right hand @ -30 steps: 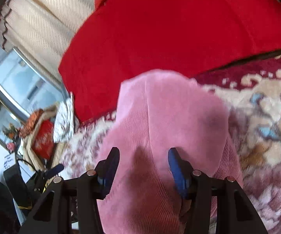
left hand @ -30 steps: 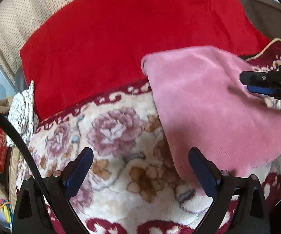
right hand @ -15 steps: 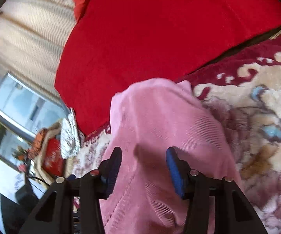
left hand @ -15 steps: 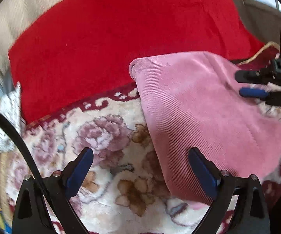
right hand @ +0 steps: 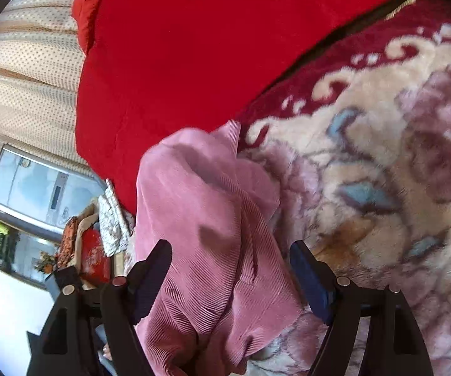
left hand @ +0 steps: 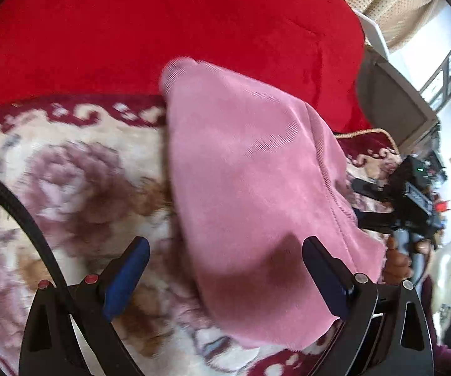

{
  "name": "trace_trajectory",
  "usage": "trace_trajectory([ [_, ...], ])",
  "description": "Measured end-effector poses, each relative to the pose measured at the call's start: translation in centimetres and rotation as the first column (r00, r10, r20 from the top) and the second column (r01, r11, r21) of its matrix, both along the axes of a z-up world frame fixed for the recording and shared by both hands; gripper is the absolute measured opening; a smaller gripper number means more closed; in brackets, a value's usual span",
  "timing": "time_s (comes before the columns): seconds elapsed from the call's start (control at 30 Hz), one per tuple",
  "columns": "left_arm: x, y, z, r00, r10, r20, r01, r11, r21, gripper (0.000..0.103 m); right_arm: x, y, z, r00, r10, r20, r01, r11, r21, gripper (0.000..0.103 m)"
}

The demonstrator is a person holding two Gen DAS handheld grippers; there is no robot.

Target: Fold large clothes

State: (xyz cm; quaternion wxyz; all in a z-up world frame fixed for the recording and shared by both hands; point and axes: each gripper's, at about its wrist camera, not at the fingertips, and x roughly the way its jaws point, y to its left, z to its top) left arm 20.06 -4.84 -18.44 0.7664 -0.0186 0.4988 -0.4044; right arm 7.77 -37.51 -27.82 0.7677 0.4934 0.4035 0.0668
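Note:
A pink ribbed garment (left hand: 250,181) lies folded on a floral fleece blanket (left hand: 78,181), its far corner against a red cushion. My left gripper (left hand: 225,269) is open and empty, its right finger over the garment's near edge. My right gripper (right hand: 230,269) is open, with the garment (right hand: 206,219) bunched between its spread fingers. The right gripper also shows in the left wrist view (left hand: 366,203), at the garment's right edge, held by a hand.
A large red cushion (left hand: 169,25) lies across the back of the blanket. A grey chair (left hand: 391,103) stands at the right. Beige curtains (right hand: 28,94), a window and a cluttered pile with a red box (right hand: 95,260) are at the left in the right wrist view.
Both grippers swung around the garment. The right gripper opened wider, and the garment now looks more bunched between its fingers. The left view turned to the right.

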Motion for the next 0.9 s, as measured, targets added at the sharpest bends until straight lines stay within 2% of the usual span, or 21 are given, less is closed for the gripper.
trace_trajectory([
  [0.13,0.7,-1.4,-1.6,0.992,-0.072,-0.101,0.067,0.996,-0.053,0.098,1.9,1.6,-1.6,0.999,0.046,-0.019,-0.045,0.998,0.036,0.087],
  [0.2,0.8,-1.8,-2.1,0.988,-0.091,-0.125,0.082,0.994,-0.075,0.098,2.8,2.5,-1.9,0.998,0.065,-0.005,-0.065,0.997,0.037,0.096],
  [0.3,0.8,-2.4,-2.8,0.984,-0.098,-0.149,0.083,0.991,-0.101,0.098,3.9,4.0,-1.9,0.994,0.099,0.038,-0.101,0.994,0.043,0.097],
  [0.4,0.5,-2.6,-3.1,0.986,-0.095,-0.140,0.079,0.990,-0.114,0.097,5.2,5.9,-2.0,0.991,0.130,0.028,-0.129,0.991,-0.034,0.097],
  [0.43,0.4,-2.6,-3.0,0.987,-0.094,-0.132,0.078,0.990,-0.118,0.095,5.3,6.1,-1.8,0.991,0.127,0.032,-0.125,0.991,-0.045,0.096],
  [0.47,0.2,-2.6,-2.9,0.989,-0.092,-0.112,0.079,0.990,-0.117,0.087,5.3,6.2,-1.8,0.993,0.116,0.032,-0.115,0.993,-0.039,0.094],
  [0.6,-0.6,-2.5,-1.8,0.995,-0.087,-0.046,0.082,0.992,-0.096,0.065,5.2,6.5,-1.1,0.995,0.092,0.047,-0.090,0.995,-0.039,0.074],
  [0.7,-1.2,-2.6,-0.5,0.997,-0.074,0.006,0.075,0.995,-0.068,0.055,5.2,7.2,0.3,0.993,0.095,0.073,-0.091,0.994,-0.058,0.064],
  [0.9,-2.8,-1.3,3.2,0.992,-0.055,0.114,0.061,0.997,-0.044,0.051,4.7,8.9,3.5,0.979,0.122,0.163,-0.110,0.991,-0.081,0.059],
])
